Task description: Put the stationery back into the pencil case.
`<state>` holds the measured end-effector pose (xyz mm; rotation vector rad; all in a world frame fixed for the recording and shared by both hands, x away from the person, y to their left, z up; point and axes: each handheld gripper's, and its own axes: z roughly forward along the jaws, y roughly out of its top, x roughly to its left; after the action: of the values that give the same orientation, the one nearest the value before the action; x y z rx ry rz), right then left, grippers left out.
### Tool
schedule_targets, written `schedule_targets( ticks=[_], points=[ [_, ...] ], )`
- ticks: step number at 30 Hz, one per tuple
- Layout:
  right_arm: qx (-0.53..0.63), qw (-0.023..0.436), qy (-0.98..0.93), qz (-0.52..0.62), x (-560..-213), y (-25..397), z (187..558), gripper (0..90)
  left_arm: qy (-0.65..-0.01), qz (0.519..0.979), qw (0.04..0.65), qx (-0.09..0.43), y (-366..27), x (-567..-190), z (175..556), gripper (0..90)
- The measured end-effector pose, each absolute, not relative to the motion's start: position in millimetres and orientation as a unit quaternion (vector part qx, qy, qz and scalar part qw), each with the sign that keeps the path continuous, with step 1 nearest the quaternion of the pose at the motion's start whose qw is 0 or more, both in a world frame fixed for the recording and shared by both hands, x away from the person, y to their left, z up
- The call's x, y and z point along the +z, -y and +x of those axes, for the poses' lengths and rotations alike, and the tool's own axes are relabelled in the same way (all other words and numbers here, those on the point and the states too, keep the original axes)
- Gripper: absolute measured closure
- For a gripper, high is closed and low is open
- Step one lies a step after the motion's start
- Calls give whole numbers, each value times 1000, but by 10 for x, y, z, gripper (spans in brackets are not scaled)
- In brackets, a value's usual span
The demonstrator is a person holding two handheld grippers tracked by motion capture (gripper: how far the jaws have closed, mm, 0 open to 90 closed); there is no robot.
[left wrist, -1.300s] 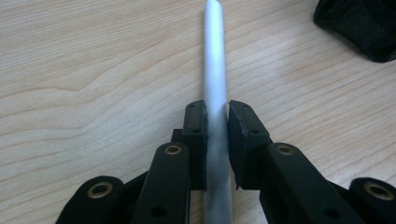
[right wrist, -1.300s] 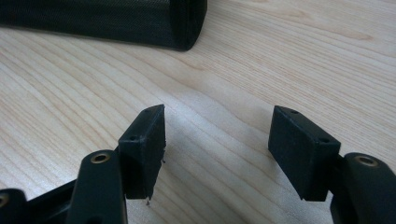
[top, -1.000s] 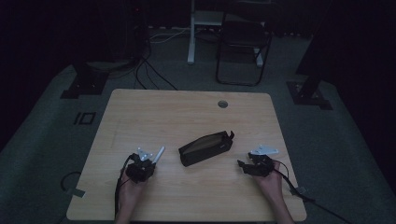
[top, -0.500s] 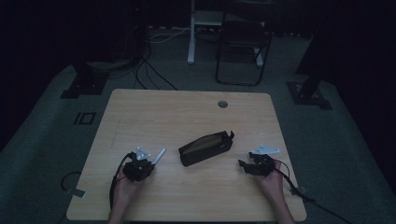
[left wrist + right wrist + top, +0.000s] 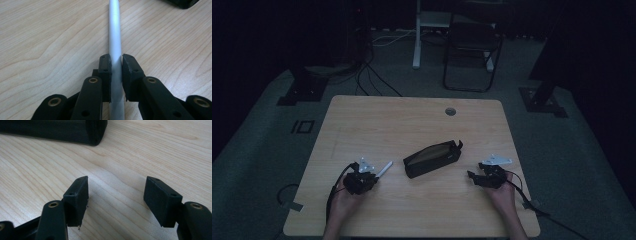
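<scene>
A black pencil case [image 5: 432, 158] lies open in the middle of the wooden table [image 5: 412, 120], its zip side up. My left gripper [image 5: 373, 176] rests at the front left, shut on a silver pen [image 5: 115, 42] that points toward the case. In the left gripper view the pen runs straight up between the two pads, low over the table. My right gripper [image 5: 471, 175] sits at the front right, open, with bare wood between its fingers [image 5: 77, 197]. The end of the pencil case [image 5: 62, 130] lies just beyond it in the right gripper view.
A round cable hole [image 5: 450, 111] is near the table's far edge. Behind the table stand a dark chair [image 5: 472, 55], a white post [image 5: 417, 35] and loose cables [image 5: 372, 75] on the floor. Stand bases [image 5: 299, 90] [image 5: 542, 97] flank the table.
</scene>
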<state>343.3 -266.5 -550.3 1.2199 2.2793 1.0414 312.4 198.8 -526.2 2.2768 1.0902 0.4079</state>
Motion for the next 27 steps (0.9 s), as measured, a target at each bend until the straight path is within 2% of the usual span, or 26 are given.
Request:
schedule_targets(
  ticks=[27],
  points=[
    [366,175,-807,429,-5500,2677,3448,363,-375,842,349,171,-1947,-4881,3075,788]
  ],
)
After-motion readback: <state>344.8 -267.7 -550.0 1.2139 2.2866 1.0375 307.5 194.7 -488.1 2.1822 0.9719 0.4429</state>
